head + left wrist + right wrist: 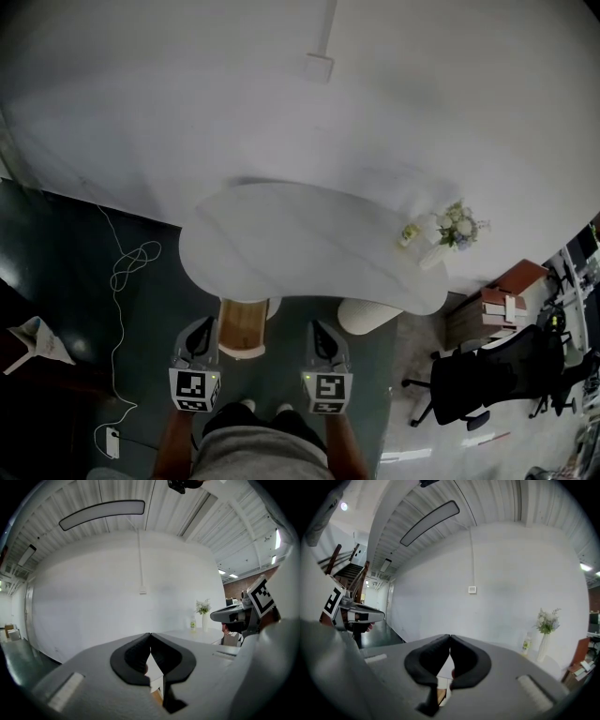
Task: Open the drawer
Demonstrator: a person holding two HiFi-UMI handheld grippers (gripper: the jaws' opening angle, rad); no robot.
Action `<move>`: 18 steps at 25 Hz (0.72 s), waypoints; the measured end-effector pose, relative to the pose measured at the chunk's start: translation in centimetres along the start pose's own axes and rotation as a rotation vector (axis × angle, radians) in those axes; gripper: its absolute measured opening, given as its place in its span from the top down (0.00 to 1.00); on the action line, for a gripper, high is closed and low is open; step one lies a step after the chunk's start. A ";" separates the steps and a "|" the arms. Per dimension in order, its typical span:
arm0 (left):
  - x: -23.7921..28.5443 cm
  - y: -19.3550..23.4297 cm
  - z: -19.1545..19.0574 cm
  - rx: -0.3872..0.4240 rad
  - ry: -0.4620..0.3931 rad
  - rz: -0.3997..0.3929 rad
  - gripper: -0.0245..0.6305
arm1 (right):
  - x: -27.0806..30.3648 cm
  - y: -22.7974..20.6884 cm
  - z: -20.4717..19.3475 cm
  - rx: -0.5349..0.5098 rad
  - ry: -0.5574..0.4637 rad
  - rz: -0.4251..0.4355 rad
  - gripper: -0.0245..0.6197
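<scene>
No drawer shows plainly in any view. A white kidney-shaped table stands in front of me, with a round wooden pedestal under its near edge. My left gripper hangs just before that pedestal, jaws shut tip to tip with nothing between them. My right gripper is level with it at the table's near edge, also shut and empty. Each gripper view catches the other gripper at its side: the right gripper and the left gripper.
A vase of flowers and a small bottle stand on the table's right end. A white round base sits under the table. A low brown cabinet and a black office chair are at right. A white cable lies on the dark floor at left.
</scene>
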State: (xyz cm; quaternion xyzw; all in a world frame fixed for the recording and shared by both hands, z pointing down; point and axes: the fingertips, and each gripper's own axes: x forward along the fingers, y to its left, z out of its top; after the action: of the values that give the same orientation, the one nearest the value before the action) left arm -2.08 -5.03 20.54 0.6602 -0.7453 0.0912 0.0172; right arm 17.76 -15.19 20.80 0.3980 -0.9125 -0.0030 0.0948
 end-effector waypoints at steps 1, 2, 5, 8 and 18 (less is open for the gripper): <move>-0.1 -0.1 0.2 -0.001 -0.005 0.000 0.95 | -0.1 0.1 0.1 -0.001 -0.003 0.002 0.95; -0.2 -0.2 0.3 -0.001 -0.008 -0.001 0.95 | -0.2 0.2 0.1 -0.001 -0.006 0.003 0.95; -0.5 -0.4 0.3 0.000 -0.009 0.001 0.95 | -0.5 0.2 0.2 0.004 -0.012 0.005 0.95; -0.6 -0.4 0.4 0.003 -0.008 0.002 0.95 | -0.9 0.2 0.2 0.008 -0.015 0.004 0.95; -1.1 -1.4 0.9 0.011 -0.015 -0.020 0.95 | -2.4 -0.3 0.1 0.015 -0.017 -0.015 0.95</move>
State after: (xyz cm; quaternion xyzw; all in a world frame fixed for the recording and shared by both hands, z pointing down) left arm -0.44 -4.26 19.68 0.6682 -0.7384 0.0902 0.0089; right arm 19.55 -13.69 20.28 0.4054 -0.9103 -0.0003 0.0839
